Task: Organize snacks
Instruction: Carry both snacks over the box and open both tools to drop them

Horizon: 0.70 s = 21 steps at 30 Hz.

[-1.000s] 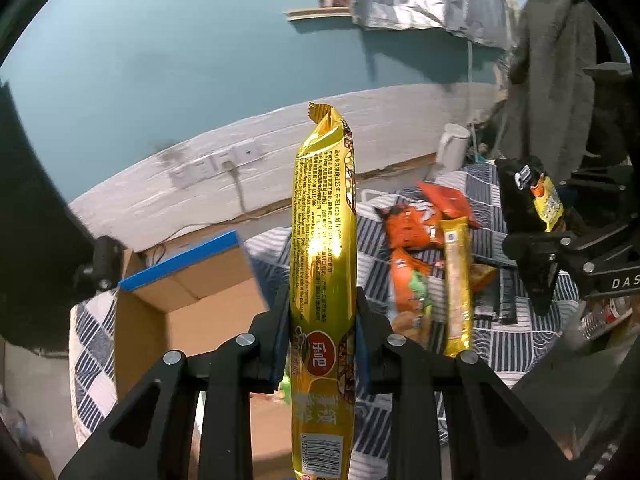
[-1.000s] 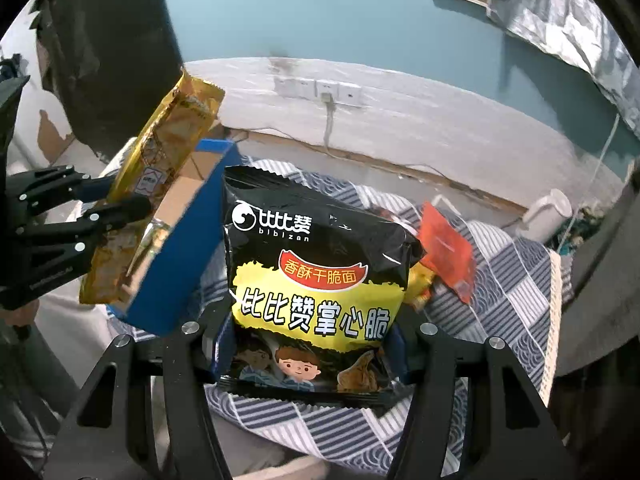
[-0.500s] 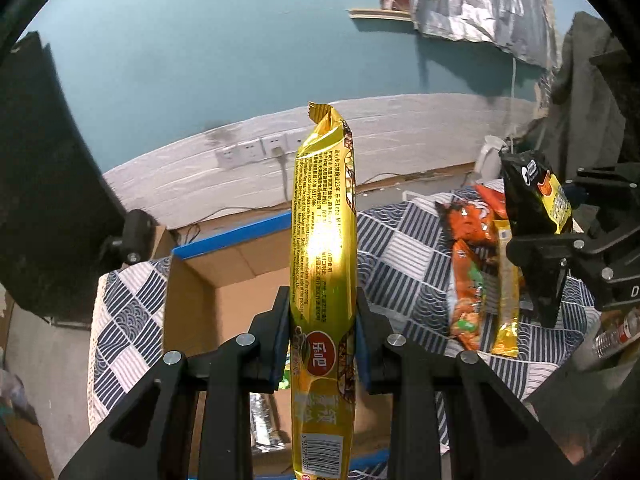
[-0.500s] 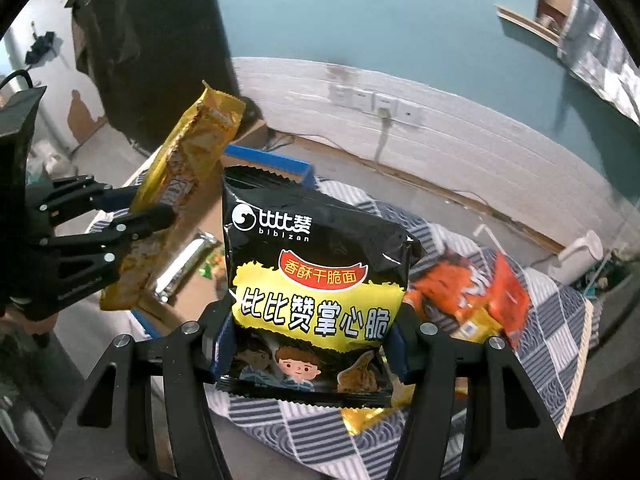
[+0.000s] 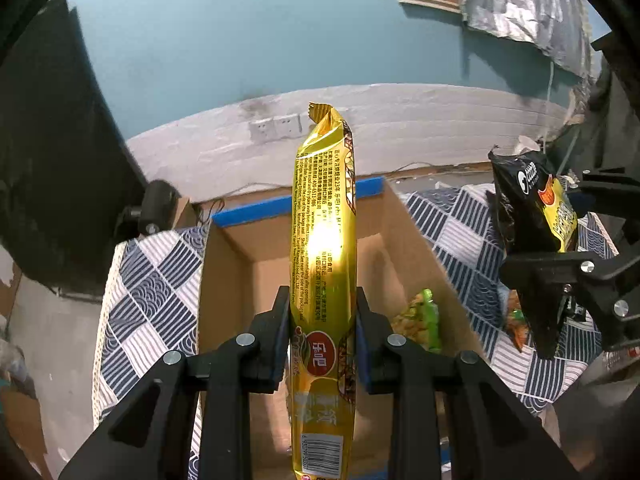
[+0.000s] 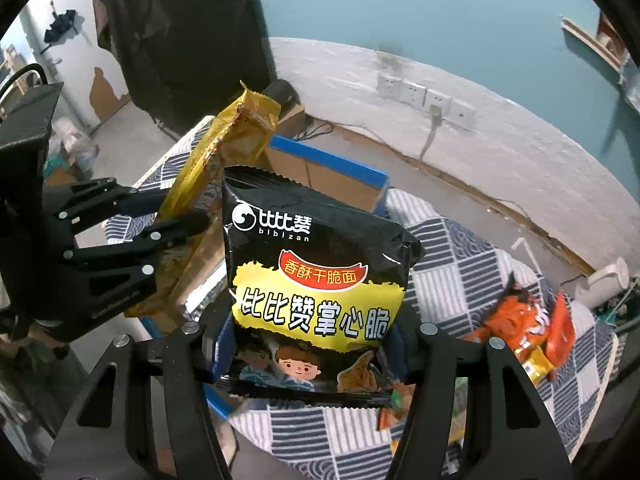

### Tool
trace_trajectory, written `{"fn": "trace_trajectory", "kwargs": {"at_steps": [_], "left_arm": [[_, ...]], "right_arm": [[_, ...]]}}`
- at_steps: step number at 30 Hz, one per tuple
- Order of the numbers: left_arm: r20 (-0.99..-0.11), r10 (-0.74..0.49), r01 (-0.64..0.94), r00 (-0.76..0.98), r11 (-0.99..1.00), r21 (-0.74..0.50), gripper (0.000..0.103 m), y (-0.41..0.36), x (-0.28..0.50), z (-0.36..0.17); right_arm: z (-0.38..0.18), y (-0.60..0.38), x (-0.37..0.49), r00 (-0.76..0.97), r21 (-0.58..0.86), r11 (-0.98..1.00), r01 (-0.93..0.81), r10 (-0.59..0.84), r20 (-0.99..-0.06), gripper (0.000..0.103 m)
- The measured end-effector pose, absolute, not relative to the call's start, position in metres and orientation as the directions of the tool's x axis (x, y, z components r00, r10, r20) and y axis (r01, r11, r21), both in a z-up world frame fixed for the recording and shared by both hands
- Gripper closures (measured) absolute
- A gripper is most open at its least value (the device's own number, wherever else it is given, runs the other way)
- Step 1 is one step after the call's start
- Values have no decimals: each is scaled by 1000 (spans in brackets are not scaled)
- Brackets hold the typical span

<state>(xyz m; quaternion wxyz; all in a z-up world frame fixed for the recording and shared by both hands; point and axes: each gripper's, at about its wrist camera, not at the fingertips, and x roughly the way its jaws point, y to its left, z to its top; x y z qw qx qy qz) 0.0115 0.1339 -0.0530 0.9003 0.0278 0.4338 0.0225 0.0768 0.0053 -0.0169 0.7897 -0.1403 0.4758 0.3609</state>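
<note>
The left gripper (image 5: 322, 322) was clenched on a long gold snack pack (image 5: 324, 264), which stood nearly upright between its pads, above the open cardboard box (image 5: 404, 240). From the right wrist view that pack leaned toward one o'clock. The right gripper (image 6: 310, 344) grasped a black crispy-noodle bag (image 6: 316, 280) by its lower sides, label facing the camera.

Under both lay a bed or table spread with a blue-and-white patchwork cloth (image 5: 152, 292). The box sat on it, its far rim edged with blue tape (image 5: 256, 210). Inside, toward four o'clock of the gold pack, lay a green snack packet (image 5: 422, 320); a silvery wrapper (image 6: 204, 294) showed in the box too. At four o'clock of the black bag, orange snack packets (image 6: 524, 320) lay loose on the cloth.

Beyond rose a teal wall (image 5: 240, 32) over a whitewashed band carrying wall sockets (image 6: 424, 94), with a dark panel (image 5: 48, 140) at nine o'clock.
</note>
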Motion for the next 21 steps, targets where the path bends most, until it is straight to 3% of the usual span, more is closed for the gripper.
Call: {"fn": "trace_trajectory", "kwargs": {"at_steps": [13, 17, 19, 21], "left_arm": [[-831, 42, -90, 555, 996, -9, 75, 165, 28, -82], [-840, 71, -95, 538, 995, 23, 74, 165, 27, -90], [-841, 83, -96, 535, 995, 38, 70, 168, 25, -91], [-844, 96, -108, 527, 993, 45, 60, 171, 25, -92]], "right_arm": [[-48, 51, 94, 191, 181, 674, -716, 439, -878, 43], [-53, 58, 95, 175, 179, 663, -727, 432, -885, 42], [-55, 58, 97, 167, 188, 665, -723, 432, -886, 41], [-57, 57, 99, 167, 188, 674, -714, 426, -889, 37]]}}
